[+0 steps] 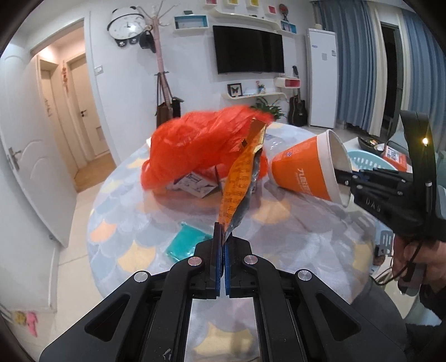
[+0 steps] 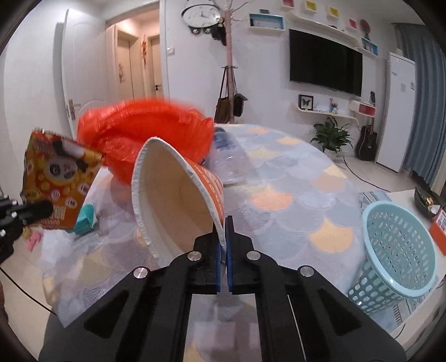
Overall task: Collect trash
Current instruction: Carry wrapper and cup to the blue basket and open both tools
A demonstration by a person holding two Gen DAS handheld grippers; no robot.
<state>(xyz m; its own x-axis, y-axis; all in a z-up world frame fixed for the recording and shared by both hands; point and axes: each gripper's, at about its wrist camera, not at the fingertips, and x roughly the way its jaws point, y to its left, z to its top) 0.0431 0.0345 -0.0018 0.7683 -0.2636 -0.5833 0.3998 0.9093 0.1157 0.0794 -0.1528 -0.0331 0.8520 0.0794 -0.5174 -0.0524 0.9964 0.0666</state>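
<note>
At the bottom centre of the left wrist view the left gripper [image 1: 223, 236] is pressed together on the lower corner of a flat orange foil snack wrapper [image 1: 239, 178], which rises from the pads toward mid-frame. Rows of small print cover its orange side, too small to read; in the right wrist view, at the left edge, its other face [image 2: 60, 178] shows a cartoon panda. At the bottom centre of the right wrist view the right gripper [image 2: 224, 231] is pinched on the rim of a tilted orange paper cup with a white interior [image 2: 178, 200], held clear of the counter. White lettering runs along the cup's side [image 1: 303, 175], not legible.

Below both lies the round counter [image 2: 292, 189], covered with a cloth of grey, pale blue and orange scales. A teal packet [image 1: 184, 245] lies on it just left of the left gripper. Farther back sits a crumpled orange-red plastic bag [image 1: 200, 142], blurred, with a small white printed box [image 1: 195, 185] at its base. A pale blue perforated plastic basket [image 2: 395, 250] stands at the lower right of the right wrist view, beside the counter.

Against the far wall are a black television [image 1: 248, 51], a panda-shaped clock [image 1: 126, 26], a pink coat stand [image 1: 160, 55], a white refrigerator [image 1: 320, 78], a guitar [image 1: 297, 108] and blue curtains [image 1: 356, 61].
</note>
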